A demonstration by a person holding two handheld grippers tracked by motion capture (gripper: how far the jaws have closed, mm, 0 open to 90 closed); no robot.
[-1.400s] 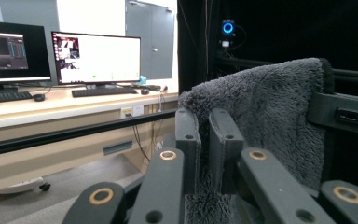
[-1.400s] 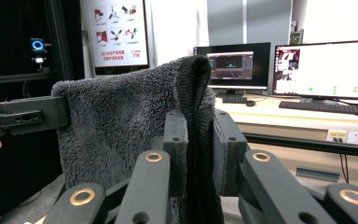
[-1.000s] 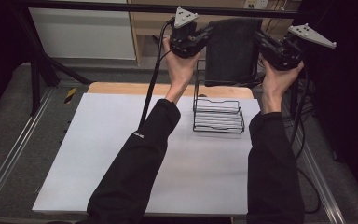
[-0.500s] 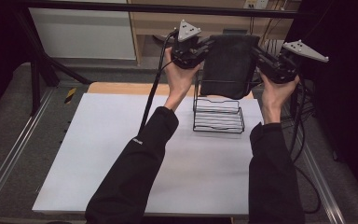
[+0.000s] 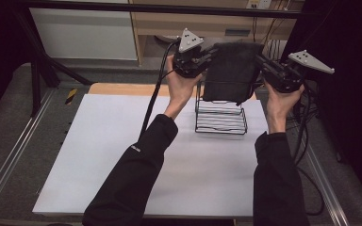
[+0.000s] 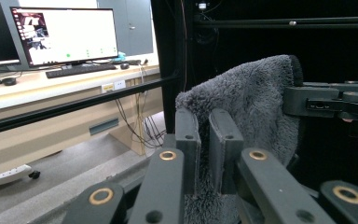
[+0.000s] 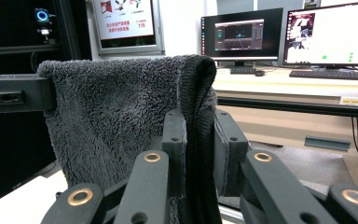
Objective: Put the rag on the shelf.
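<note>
We hold a dark grey fleecy towel [image 5: 231, 70] stretched between our two grippers in the upper middle of the high view, hanging just above a black wire rack [image 5: 220, 117] that stands on the white table top [image 5: 122, 165] right of centre. Our left gripper [image 5: 206, 57] pinches the towel's upper left corner; in the left gripper view its two black jaws are pressed together on the fleece [image 6: 256, 107]. Our right gripper [image 5: 260, 61] pinches the upper right corner, and in the right gripper view its jaws clamp the folded edge [image 7: 200, 112]. The towel's lower hem overlaps the rack's upper wires in the high view; we cannot tell whether they touch.
</note>
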